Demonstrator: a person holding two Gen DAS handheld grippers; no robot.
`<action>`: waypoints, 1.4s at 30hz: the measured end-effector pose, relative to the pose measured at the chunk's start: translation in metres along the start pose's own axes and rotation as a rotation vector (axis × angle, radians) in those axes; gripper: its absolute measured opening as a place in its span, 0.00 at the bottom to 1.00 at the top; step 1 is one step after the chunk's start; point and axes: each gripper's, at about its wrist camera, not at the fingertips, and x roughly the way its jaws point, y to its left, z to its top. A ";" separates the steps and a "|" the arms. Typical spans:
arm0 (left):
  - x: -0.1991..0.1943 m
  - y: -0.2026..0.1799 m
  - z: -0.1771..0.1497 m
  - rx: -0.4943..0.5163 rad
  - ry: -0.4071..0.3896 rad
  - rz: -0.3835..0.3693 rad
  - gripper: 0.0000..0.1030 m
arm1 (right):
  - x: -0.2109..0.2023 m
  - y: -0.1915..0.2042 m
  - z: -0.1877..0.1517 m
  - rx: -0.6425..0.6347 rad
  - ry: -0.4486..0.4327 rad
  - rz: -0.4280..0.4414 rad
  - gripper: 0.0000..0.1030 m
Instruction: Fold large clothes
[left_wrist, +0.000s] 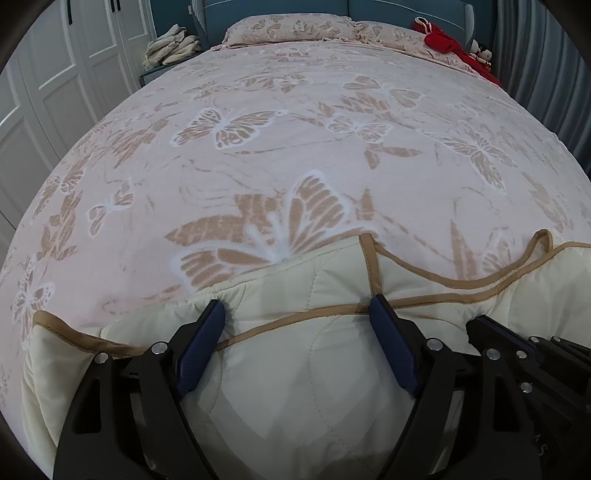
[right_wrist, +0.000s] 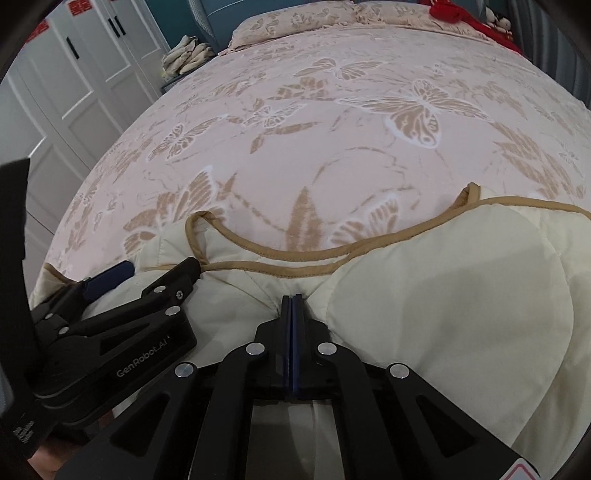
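Left wrist view: cream quilted garment (left_wrist: 280, 369) lies between wide-open left gripper (left_wrist: 295, 314) jaws; right gripper (right_wrist: 292, 299) jaws pinch its fabric.

The pink bedspread with tan butterfly print (left_wrist: 280, 155) lies flat and bare across the middle of the bed, from the near edge up to the matching pillow (left_wrist: 291, 27) at the head edge, so a claw could sweep there freely. The near edge is taken up by the cream quilted garment with tan binding (left_wrist: 280, 387), bunched in soft ridges. The two claws sit close side by side over it, leaving little room between them. At the far right corner lies a red cloth heap (left_wrist: 448, 42); beyond the far left corner sits a pile of cream folded cloth (left_wrist: 173, 46).
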 end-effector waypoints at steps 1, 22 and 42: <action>0.000 0.000 0.000 0.000 0.000 0.001 0.76 | 0.001 -0.001 0.000 -0.001 -0.002 0.002 0.00; -0.051 0.026 -0.025 -0.028 -0.010 -0.043 0.78 | -0.038 -0.001 0.006 0.032 -0.072 0.060 0.00; -0.145 0.124 -0.078 -0.247 -0.049 -0.135 0.87 | 0.006 0.000 -0.002 0.008 0.007 0.060 0.00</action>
